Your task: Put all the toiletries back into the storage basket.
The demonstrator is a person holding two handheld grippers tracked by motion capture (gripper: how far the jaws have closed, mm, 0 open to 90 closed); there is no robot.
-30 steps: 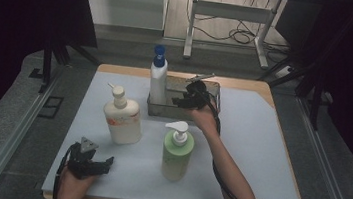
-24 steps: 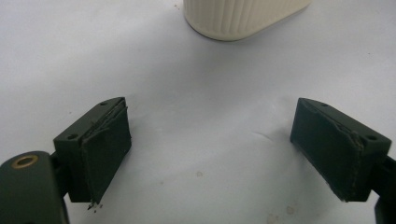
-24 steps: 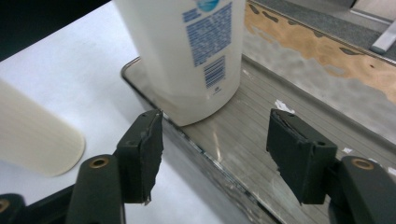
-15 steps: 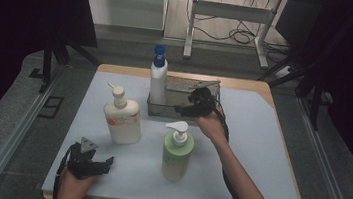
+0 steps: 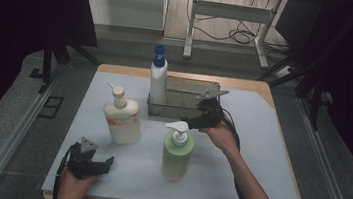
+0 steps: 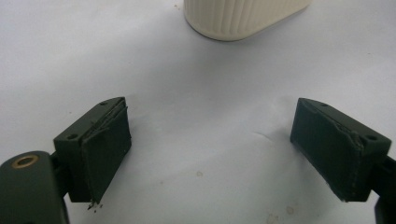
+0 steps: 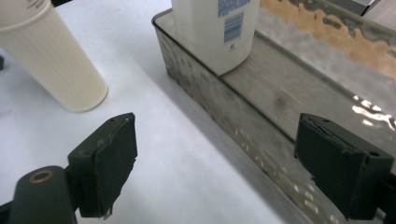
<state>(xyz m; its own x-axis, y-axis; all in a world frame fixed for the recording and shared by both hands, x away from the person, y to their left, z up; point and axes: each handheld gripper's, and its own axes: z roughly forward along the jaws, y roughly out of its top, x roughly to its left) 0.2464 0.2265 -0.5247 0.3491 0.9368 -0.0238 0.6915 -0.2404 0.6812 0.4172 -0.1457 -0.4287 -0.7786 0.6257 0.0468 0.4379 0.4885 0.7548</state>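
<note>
Green plastic makes up the pump bottle (image 5: 177, 152), which is stood upright near the middle of the white table (image 5: 268, 155), just in front of the metal tray (image 5: 178, 111). It is likely to be fairly heavy if full, smooth and a bit slippery. A hold around the wide body would be safest, since the thin pump top could bend or press down. The right gripper (image 5: 198, 123) is held spread wide, empty, between the tray and the pump top. It has been pulled back from over the tray since a second ago. The left gripper (image 5: 99, 163) is also spread wide and has been kept resting by the near edge.
</note>
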